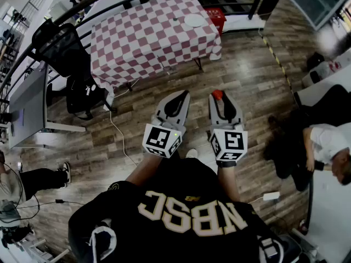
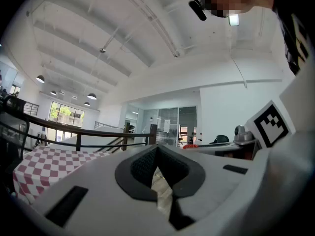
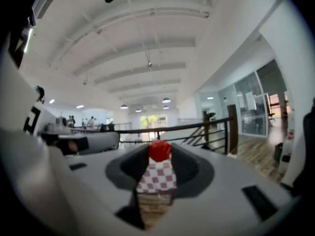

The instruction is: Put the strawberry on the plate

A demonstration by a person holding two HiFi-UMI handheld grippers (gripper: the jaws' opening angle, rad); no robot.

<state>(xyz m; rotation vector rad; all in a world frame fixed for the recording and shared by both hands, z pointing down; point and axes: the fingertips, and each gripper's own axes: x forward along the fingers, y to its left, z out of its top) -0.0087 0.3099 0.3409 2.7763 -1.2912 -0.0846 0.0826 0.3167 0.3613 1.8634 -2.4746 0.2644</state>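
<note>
A small red strawberry (image 1: 218,95) sits pinched between the tips of my right gripper (image 1: 219,97), which is shut on it; in the right gripper view the strawberry (image 3: 159,151) fills the gap at the jaw tips. My left gripper (image 1: 181,95) is held beside it at the same height, its jaws meeting at the tip with nothing between them (image 2: 157,149). Both are held over the wooden floor, short of the table. The white plate (image 1: 194,20) lies at the far right of the red-and-white checkered table (image 1: 143,40).
A black office chair (image 1: 59,47) stands left of the table, a red crate (image 1: 215,15) behind its right corner. A grey desk (image 1: 26,109) is at the left. A person (image 1: 324,144) sits at the right. A white cable (image 1: 117,130) runs across the floor.
</note>
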